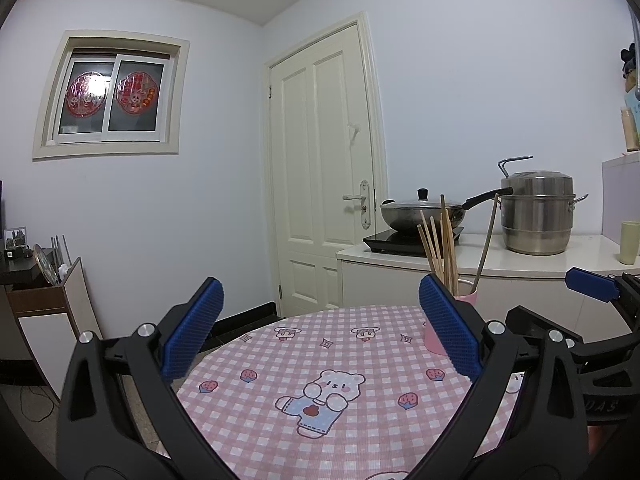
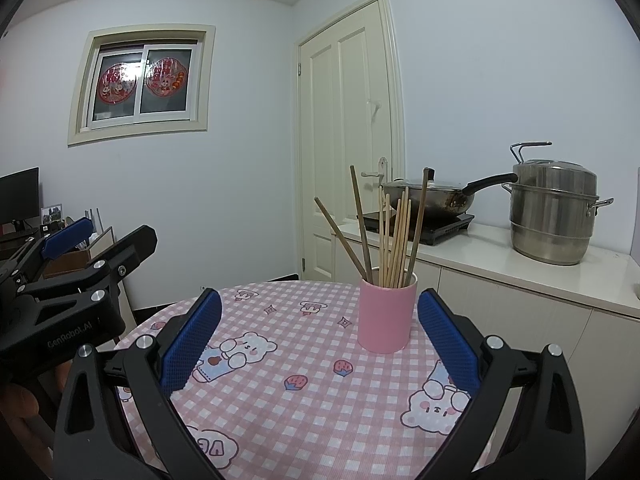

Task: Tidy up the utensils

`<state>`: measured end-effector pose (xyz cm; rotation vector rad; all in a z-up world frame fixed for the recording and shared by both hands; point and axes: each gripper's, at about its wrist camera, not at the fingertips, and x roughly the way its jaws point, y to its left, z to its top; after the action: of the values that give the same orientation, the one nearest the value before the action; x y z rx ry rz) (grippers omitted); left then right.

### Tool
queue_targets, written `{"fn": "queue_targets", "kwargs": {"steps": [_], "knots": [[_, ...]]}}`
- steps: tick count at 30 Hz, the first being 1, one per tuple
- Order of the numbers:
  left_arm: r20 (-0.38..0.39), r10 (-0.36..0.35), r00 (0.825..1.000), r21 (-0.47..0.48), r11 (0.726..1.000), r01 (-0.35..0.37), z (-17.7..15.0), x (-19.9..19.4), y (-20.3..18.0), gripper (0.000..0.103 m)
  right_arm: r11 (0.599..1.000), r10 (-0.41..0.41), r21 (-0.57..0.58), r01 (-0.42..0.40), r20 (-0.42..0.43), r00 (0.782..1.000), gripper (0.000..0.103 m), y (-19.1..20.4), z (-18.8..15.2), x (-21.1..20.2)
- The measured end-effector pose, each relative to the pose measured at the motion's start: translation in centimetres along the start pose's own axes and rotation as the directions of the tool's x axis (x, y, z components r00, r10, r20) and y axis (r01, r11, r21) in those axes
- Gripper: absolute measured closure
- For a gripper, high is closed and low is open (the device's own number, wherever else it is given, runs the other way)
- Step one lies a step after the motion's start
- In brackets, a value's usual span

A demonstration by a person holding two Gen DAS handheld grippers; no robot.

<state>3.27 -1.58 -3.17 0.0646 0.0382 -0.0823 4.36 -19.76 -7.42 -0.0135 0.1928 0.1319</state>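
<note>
Standing in one pink cup (image 2: 385, 318): roughly ten chopsticks (image 2: 394, 240); both hand-held grippers (image 2: 319, 338) (image 1: 320, 330) gape wide, empty.

My room is evenly, coolly lit from overhead; the shadows are soft. Glare blooms on the window (image 1: 112, 96). Fisheye bends the door (image 2: 348, 136), corners go black.

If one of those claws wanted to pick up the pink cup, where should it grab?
Probably around the pink cup at mid-wall, coming in level from the front with the right gripper, whose jaws are already open. It stands upright with straight round sides, and the chopsticks sticking out block the top.
</note>
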Motion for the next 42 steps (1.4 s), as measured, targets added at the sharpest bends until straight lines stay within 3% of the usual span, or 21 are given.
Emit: {"fn": "queue_targets", "kwargs": {"steps": [42], "knots": [[-0.006,0.002,1.000,-0.007,1.000,-0.002,-0.09,0.10,0.11,0.007,1.000,0.003,-0.006,-0.003,-0.015,1.000,0.008,0.10,-0.27,0.24]]}}
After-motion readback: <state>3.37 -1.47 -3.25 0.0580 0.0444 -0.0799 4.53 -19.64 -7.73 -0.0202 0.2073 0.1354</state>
